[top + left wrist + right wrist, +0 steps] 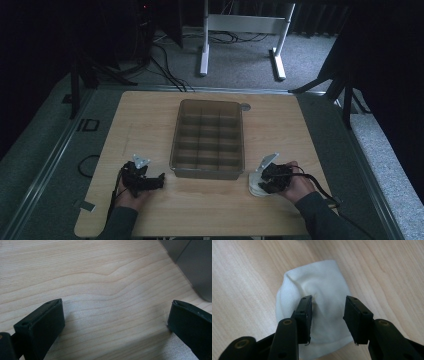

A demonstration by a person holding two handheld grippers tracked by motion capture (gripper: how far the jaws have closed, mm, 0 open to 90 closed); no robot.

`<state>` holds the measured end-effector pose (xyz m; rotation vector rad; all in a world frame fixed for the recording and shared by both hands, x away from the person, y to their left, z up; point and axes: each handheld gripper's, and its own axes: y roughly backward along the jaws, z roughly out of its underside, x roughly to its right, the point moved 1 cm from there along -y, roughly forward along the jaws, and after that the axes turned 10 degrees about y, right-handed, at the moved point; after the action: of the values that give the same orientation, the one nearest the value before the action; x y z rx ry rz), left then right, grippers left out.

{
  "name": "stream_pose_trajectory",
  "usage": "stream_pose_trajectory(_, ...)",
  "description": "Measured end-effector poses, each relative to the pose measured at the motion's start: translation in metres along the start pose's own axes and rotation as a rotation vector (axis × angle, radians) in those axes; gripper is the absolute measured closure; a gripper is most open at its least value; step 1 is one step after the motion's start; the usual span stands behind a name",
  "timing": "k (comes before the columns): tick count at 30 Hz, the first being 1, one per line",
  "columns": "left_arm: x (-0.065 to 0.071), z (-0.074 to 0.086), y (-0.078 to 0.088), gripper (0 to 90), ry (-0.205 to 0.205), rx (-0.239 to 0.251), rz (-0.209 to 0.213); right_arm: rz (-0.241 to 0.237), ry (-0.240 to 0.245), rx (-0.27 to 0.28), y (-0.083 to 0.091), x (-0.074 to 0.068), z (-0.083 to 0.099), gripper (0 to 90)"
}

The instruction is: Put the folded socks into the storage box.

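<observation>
The right gripper (327, 317), jaws apart, straddles a folded white knitted cloth (322, 290), seemingly untouched, needing closure next, while the left gripper (115, 327) gapes empty.

Divided bin (207, 140) mid table (150, 115), near its far edge; white stand (240, 35) and cables (165, 65) on floor behind.

The left gripper (113, 327) is holding its two black jaws wide apart at the bottom corners of the frame, over the bare wooden table (100, 277), while a grey box (195, 262) is showing at the upper right.
</observation>
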<state>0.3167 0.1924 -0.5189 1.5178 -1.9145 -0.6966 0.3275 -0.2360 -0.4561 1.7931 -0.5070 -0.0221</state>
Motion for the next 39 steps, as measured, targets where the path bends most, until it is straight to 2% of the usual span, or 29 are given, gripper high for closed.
stream_pose_trajectory(5, 0.000, 0.000, 0.000, 1.0, 0.000, 0.000, 0.000, -0.019, 0.017, -0.007, 0.002, 0.004, -0.002, 56.8)
stream_pose_trajectory(12, 0.000, 0.000, 0.000, 1.0, 0.000, 0.000, 0.000, -0.051, 0.071, -0.023, 0.010, 0.008, -0.006, 54.2)
stream_pose_trajectory(21, 0.000, 0.000, 0.000, 1.0, 0.000, 0.000, 0.000, -0.100, 0.161, -0.074, 0.012, 0.006, -0.012, 52.9)
stream_pose_trajectory(32, 0.000, 0.000, 0.000, 1.0, 0.000, 0.000, 0.000, -0.145, 0.196, -0.159, -0.002, 0.007, -0.018, 48.6)
stream_pose_trajectory(39, 0.000, 0.000, 0.000, 1.1, 0.000, 0.000, 0.000, -0.169, 0.205, -0.185, -0.011, 0.009, -0.020, 45.0)
